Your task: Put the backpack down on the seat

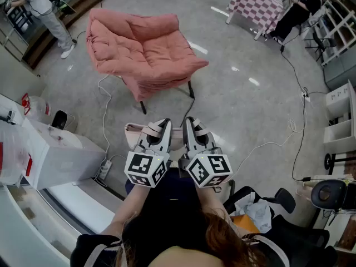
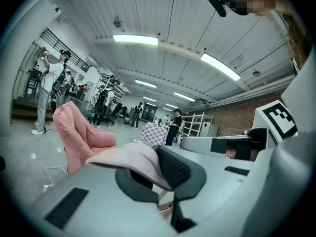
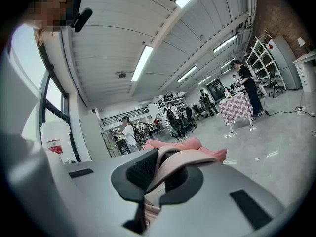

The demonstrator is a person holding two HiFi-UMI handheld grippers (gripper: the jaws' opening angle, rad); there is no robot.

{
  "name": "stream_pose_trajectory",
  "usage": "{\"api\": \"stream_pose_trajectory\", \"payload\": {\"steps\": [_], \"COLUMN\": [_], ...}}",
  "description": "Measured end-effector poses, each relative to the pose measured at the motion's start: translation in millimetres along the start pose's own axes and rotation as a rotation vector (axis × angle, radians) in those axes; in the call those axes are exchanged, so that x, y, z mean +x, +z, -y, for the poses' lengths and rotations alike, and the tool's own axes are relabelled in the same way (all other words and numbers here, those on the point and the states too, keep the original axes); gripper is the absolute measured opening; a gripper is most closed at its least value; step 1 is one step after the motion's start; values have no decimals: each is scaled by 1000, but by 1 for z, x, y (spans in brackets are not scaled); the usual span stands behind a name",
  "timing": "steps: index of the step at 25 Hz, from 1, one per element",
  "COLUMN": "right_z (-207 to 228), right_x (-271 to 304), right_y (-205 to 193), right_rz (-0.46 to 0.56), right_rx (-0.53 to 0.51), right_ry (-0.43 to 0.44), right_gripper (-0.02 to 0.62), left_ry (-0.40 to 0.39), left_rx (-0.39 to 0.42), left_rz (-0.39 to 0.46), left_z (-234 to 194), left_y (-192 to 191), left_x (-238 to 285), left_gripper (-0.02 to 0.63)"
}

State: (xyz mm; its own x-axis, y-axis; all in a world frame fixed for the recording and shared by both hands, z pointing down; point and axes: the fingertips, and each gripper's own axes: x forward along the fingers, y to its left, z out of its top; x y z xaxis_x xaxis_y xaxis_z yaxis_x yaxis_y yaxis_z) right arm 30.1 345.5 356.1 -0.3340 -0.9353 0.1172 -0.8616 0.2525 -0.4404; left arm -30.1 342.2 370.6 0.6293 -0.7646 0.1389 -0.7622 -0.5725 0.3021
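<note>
To the left of the left gripper (image 1: 161, 128) stands a white cabinet (image 1: 55, 154), well apart from the task; the left gripper itself is clamped shut on a pale pink strap (image 2: 129, 157), which arches over its lower jaw in the left gripper view; just beside it the right gripper (image 1: 192, 125) is likewise closed tight on the other strap (image 3: 183, 158). The two ride side by side, probably so that the backpack (image 1: 135, 133) hangs level beneath them by both straps and does not swing. Only a pale sliver of the backpack shows under and to the left of the jaws; its body is hidden by the grippers and the person's arms, so its size and fullness cannot be judged. The pink chair (image 1: 147, 46) lies ahead of both grippers, well apart, seat bare, so the carry looks unfinished. Right of the right gripper, far off, a checked table (image 1: 258, 4) is cut by the frame's edge.
</note>
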Motion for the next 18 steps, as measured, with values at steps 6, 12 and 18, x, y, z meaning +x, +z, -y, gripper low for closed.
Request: {"api": "stream_pose_trajectory", "payload": {"steps": [6,12,18], "right_z": [0,2,-2], "right_x": [-2,-4,-14], "right_y": [0,1,4], "right_rz": [-4,-3,3], "right_rx": [11,53,62], "right_ry": [-5,20,35], "right_gripper": [41,41,41], "left_ry": [-4,2,0], "left_rx": [3,-7,14], "left_rz": [-3,-6,7], "left_z": [2,4,14], "left_y": [3,1,2], "left_x": [0,1,-7], "left_gripper": [18,18,18]}}
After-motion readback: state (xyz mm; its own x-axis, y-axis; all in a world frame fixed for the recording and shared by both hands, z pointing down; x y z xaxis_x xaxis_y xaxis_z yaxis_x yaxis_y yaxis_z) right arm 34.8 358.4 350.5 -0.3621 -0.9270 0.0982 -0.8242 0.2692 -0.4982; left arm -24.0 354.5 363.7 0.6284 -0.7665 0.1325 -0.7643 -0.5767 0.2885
